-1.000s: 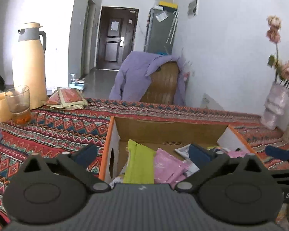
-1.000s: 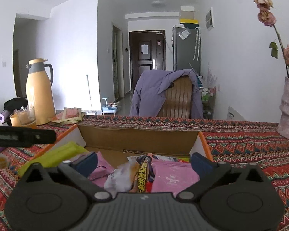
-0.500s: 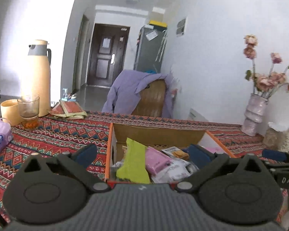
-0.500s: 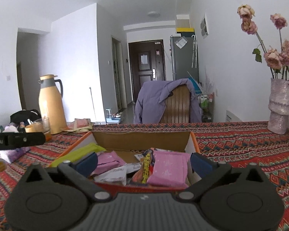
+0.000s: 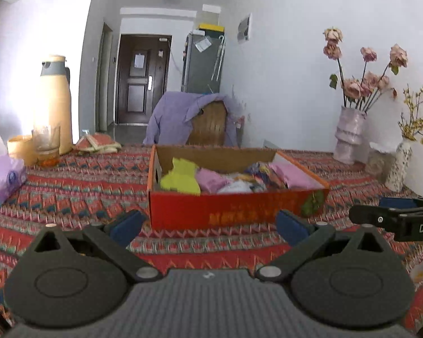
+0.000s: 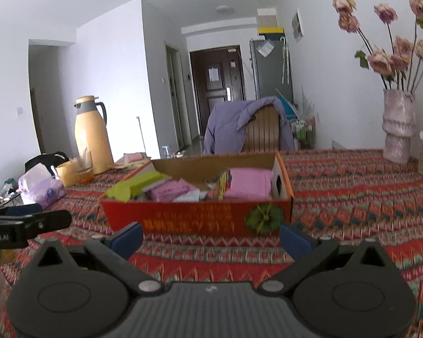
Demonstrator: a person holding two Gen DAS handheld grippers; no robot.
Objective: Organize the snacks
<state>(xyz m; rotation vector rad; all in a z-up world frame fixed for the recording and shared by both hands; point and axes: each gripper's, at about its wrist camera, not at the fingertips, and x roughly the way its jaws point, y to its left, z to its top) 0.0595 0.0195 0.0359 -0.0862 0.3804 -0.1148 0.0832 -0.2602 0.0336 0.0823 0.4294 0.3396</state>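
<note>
Several snack packets fill the cardboard box (image 5: 237, 208) in front of you: a yellow-green packet (image 5: 180, 178) at its 9 o'clock end, pink packets (image 5: 210, 180) beside it, and a larger pink pack (image 6: 249, 183) toward the 3 o'clock end. That box, red-fronted with orange rims, sits on the patterned cloth of the surface (image 5: 79, 188), at 12 o'clock from both of your tools.

Your left tongs (image 5: 210, 224) stand wide open and empty, short of the box's near wall. Your right tongs (image 6: 210, 238) are likewise spread apart, holding nothing, and hang just before the same wall.

Farther out, at 10 o'clock, you have a yellow thermos jug (image 6: 91, 138), a glass (image 6: 81, 164) and a tissue pack (image 5: 2, 174). At 2 o'clock a vase of dried roses (image 5: 349, 135) stands near the wall. Beyond the surface, a purple jacket (image 6: 234, 124) drapes over a wooden chair.
</note>
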